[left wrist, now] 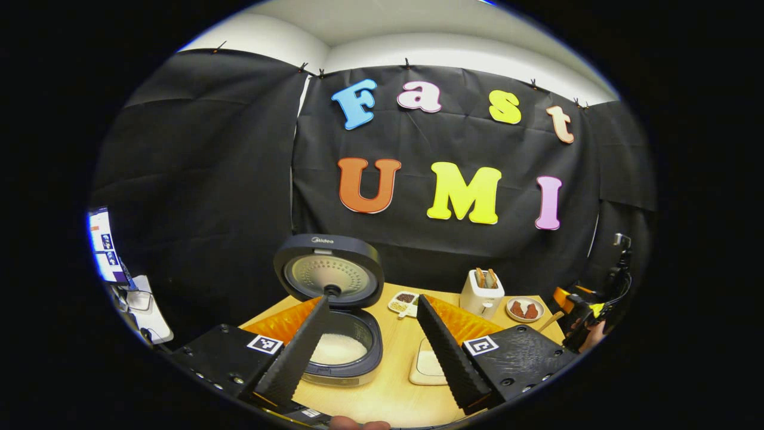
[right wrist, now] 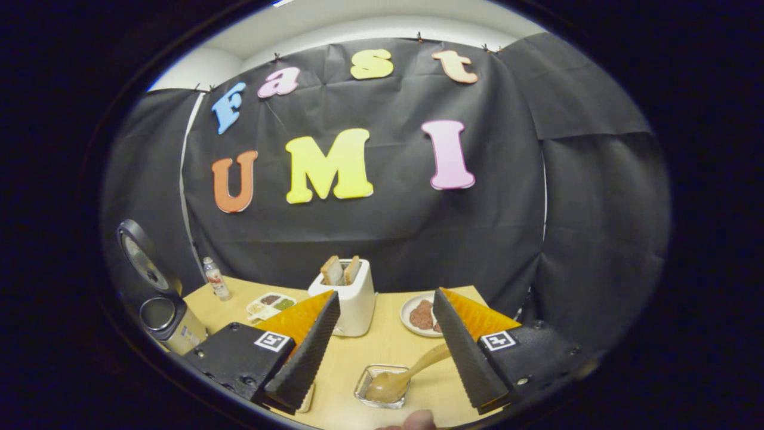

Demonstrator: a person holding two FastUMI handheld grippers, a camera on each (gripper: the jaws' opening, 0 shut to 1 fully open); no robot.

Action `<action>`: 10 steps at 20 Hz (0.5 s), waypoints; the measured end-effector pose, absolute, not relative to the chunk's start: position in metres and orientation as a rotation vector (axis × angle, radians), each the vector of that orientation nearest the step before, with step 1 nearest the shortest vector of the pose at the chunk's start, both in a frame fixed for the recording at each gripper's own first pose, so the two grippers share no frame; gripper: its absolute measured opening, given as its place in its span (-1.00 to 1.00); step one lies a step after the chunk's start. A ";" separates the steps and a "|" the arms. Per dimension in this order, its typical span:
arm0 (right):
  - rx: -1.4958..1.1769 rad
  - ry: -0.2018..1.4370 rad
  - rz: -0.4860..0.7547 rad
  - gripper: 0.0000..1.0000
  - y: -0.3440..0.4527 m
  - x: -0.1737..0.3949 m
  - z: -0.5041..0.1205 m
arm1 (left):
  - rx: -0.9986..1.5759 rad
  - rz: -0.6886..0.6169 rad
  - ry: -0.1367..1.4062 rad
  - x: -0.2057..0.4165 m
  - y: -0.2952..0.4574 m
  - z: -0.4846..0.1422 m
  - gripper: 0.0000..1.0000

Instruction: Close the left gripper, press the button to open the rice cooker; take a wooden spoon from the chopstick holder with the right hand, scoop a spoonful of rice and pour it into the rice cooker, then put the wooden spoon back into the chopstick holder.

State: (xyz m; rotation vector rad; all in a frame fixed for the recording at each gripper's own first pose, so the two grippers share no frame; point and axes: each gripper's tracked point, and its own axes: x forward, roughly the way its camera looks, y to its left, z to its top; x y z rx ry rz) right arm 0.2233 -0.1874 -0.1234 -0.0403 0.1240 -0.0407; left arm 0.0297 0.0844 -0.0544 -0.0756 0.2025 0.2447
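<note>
Now spoon (right wrist: 401, 375) bowl-down, handle up-right.

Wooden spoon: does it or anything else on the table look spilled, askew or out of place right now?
The wooden spoon lies tilted with its bowl in a small glass dish, not in a holder. The rice cooker stands open with white rice inside, and no grains show on the table. Both grippers are open.
</note>
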 end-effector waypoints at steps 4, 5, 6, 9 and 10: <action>-0.043 0.049 0.001 1.00 -0.151 0.187 -0.071 | -0.074 0.267 0.143 0.054 0.121 -0.022 0.89; -0.033 0.040 0.012 1.00 -0.141 0.178 -0.061 | -0.085 0.270 0.131 0.062 0.132 -0.016 0.89; -0.027 0.034 0.016 1.00 -0.133 0.169 -0.054 | -0.091 0.270 0.122 0.070 0.141 -0.013 0.89; -0.015 0.013 0.011 0.94 -0.118 0.140 -0.034 | -0.078 0.280 0.130 0.100 0.172 -0.017 0.89; -0.015 0.012 0.008 0.94 -0.114 0.130 -0.032 | -0.076 0.278 0.135 0.113 0.180 -0.018 0.89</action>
